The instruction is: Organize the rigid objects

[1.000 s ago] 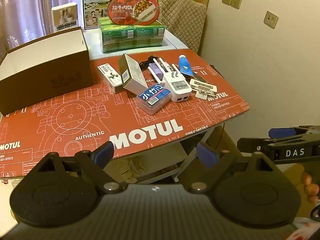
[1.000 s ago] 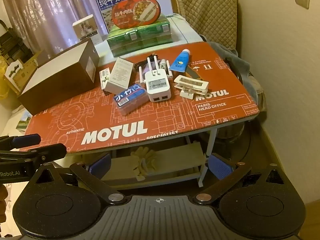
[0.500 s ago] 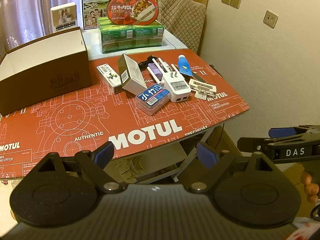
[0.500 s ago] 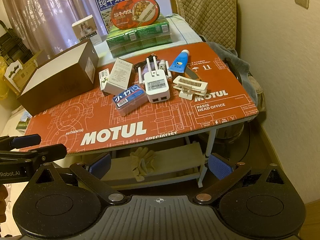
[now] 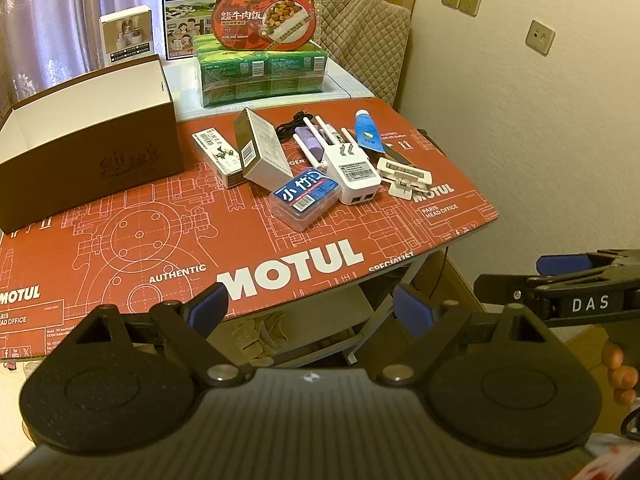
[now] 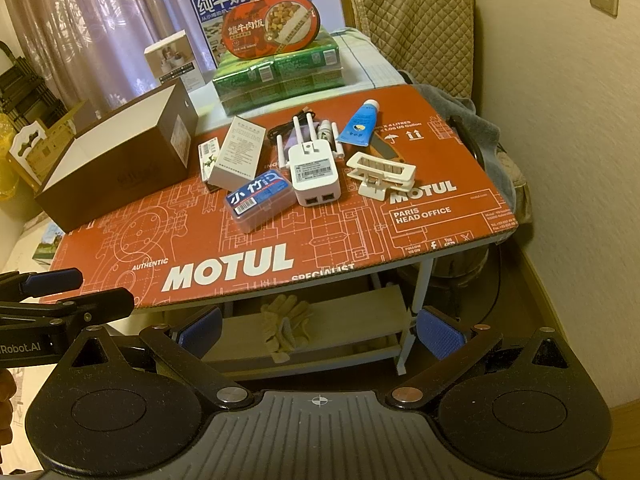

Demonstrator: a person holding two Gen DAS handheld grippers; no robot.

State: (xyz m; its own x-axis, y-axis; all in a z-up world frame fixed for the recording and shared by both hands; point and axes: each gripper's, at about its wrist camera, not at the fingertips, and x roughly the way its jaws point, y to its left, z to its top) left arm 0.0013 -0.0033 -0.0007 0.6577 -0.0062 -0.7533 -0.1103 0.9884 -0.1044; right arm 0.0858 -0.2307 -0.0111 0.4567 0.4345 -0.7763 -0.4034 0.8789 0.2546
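A red MOTUL mat (image 5: 168,240) covers the table. On it lie a clear blue-labelled case (image 5: 305,197), a white router with antennas (image 5: 352,168), a white clip (image 5: 405,172), a blue tube (image 5: 366,133), a grey-white carton (image 5: 260,148) and a slim white box (image 5: 218,154). An open brown box (image 5: 84,136) stands at the left. The same items show in the right wrist view: the case (image 6: 260,196), the router (image 6: 314,172), the clip (image 6: 380,172), the brown box (image 6: 120,164). My left gripper (image 5: 310,308) and my right gripper (image 6: 318,328) are both open and empty, in front of the table's near edge.
Green packs (image 5: 262,72) with a red food tray (image 5: 266,18) on top stand behind the mat. A quilted chair (image 5: 364,40) is at the back right, and the wall is close on the right. A shelf with gloves (image 6: 286,324) is under the table.
Both views have shifted only slightly toward the table. Nothing on the table has moved and both grippers stay open.
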